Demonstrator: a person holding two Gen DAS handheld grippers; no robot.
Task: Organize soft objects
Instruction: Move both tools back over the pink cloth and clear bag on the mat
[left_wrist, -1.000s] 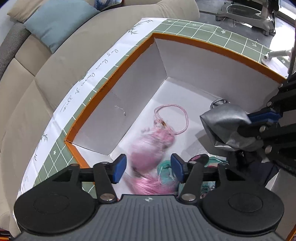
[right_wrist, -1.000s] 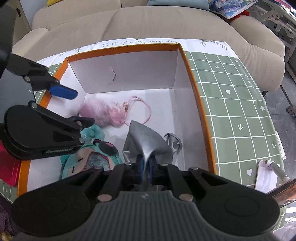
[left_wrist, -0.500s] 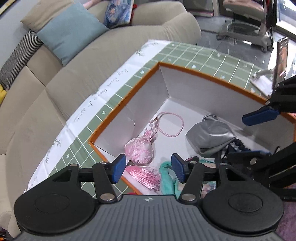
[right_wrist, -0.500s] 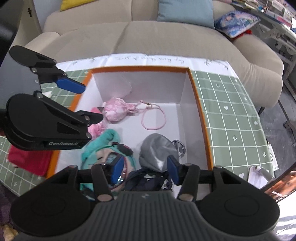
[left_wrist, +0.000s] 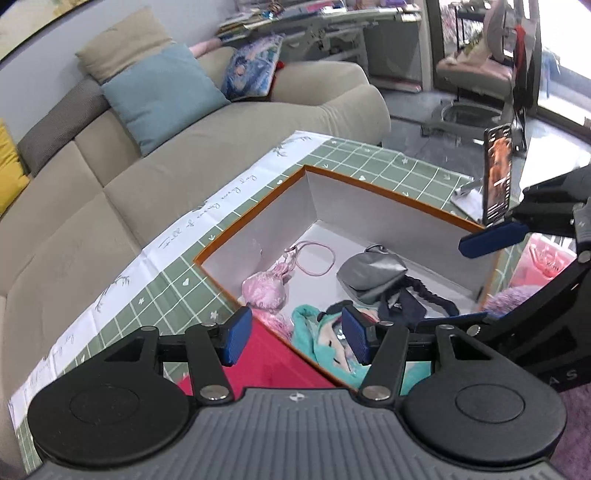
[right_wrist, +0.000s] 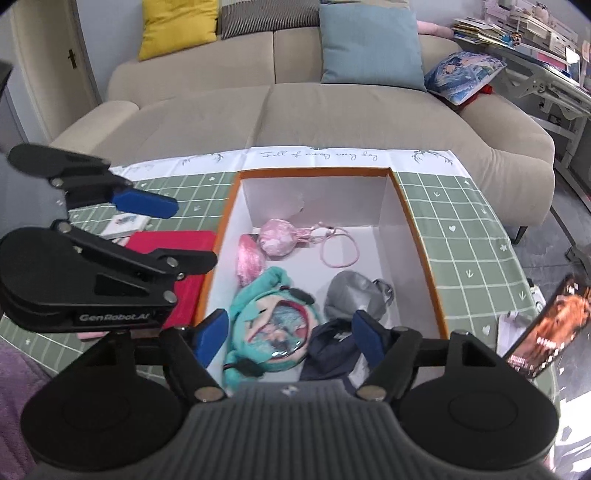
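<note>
Both my grippers hang above the orange-rimmed box (right_wrist: 417, 236) now. My right gripper (right_wrist: 288, 336) has just been opening, jaws wide with nothing between them; left gripper (left_wrist: 295, 339) is spread wide and empty too. The silver pouch (right_wrist: 351, 295) lies on the box floor beside the teal plush (right_wrist: 273, 317), pink pouch (right_wrist: 277, 242) farther back

Both grippers empty — left gripper (left_wrist: 297, 336) and right gripper (right_wrist: 288, 338) jaws apart.

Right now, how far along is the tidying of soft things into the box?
Done: pink pouch, teal plush, grey pouch and navy item lie in the box. In hand: nothing; left gripper and right gripper are open, the right's jaws just opened. Left: the red cloth outside.
</note>
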